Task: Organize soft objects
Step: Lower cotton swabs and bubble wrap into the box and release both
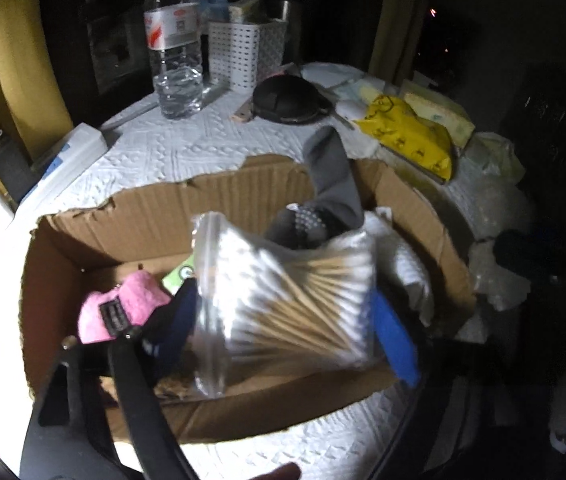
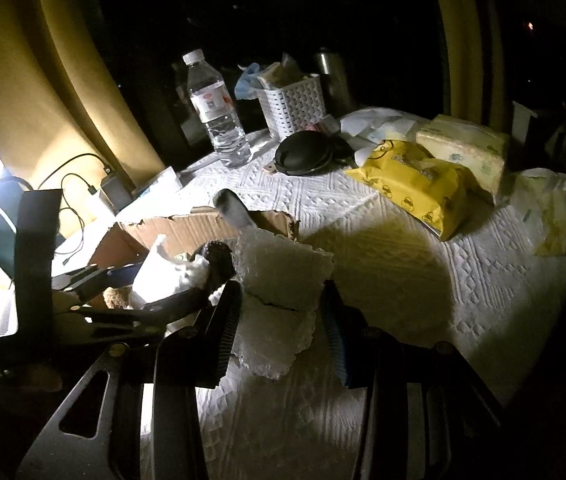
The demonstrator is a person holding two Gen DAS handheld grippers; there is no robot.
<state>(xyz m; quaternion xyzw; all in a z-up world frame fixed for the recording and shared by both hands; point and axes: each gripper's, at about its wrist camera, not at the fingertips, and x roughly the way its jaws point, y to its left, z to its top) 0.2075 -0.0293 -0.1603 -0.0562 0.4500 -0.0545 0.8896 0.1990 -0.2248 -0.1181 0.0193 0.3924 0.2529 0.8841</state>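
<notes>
My left gripper [image 1: 283,320] is shut on a clear bag of cotton swabs [image 1: 283,300], held just above the open cardboard box [image 1: 151,216]. In the box lie a pink plush item [image 1: 123,308], a green packet [image 1: 181,276], a grey sock [image 1: 331,176] and a white padded wrap [image 1: 407,264]. My right gripper [image 2: 283,316] is shut on a folded white paper towel wad [image 2: 283,276], held over the table beside the box's right edge [image 2: 179,224]. The left gripper shows in the right wrist view [image 2: 123,280].
On the white textured table cover [image 2: 423,280] stand a water bottle [image 1: 173,40], a white slotted basket [image 1: 243,50], a black round pouch [image 1: 287,98], a yellow wipes pack [image 2: 419,184], tissue packs [image 2: 467,152] and a plastic bag [image 2: 555,208]. Chargers and cables [image 2: 95,192] lie left.
</notes>
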